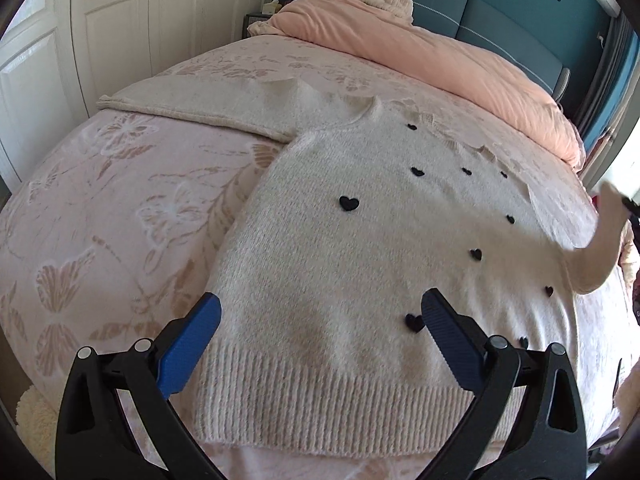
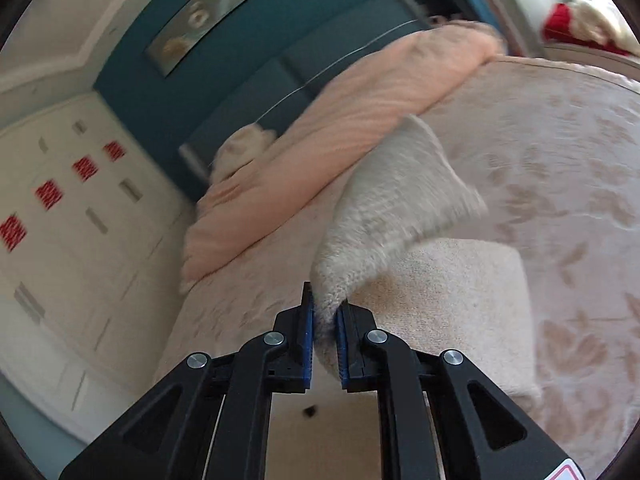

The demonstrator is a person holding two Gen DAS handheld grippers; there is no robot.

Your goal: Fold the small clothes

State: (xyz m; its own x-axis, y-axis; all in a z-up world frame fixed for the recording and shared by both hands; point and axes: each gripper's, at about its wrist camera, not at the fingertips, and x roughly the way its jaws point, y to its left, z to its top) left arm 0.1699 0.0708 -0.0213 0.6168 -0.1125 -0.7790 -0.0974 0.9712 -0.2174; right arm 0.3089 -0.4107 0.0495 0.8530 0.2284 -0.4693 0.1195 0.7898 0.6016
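Note:
A cream knitted sweater (image 1: pixel 360 240) with small black hearts lies flat on the bed, ribbed hem nearest me. Its left sleeve (image 1: pixel 192 104) stretches out to the left. My left gripper (image 1: pixel 320 312) is open and empty, hovering just above the hem. In the right wrist view my right gripper (image 2: pixel 325 312) is shut on the sweater's right sleeve (image 2: pixel 392 200) and holds it lifted above the bed. That raised sleeve also shows at the right edge of the left wrist view (image 1: pixel 604 248).
The bed has a pale pink butterfly-patterned cover (image 1: pixel 100 200). A rolled peach duvet (image 1: pixel 440 48) lies along the teal headboard (image 1: pixel 500 12). White wardrobe doors (image 1: pixel 100 20) stand to the left of the bed.

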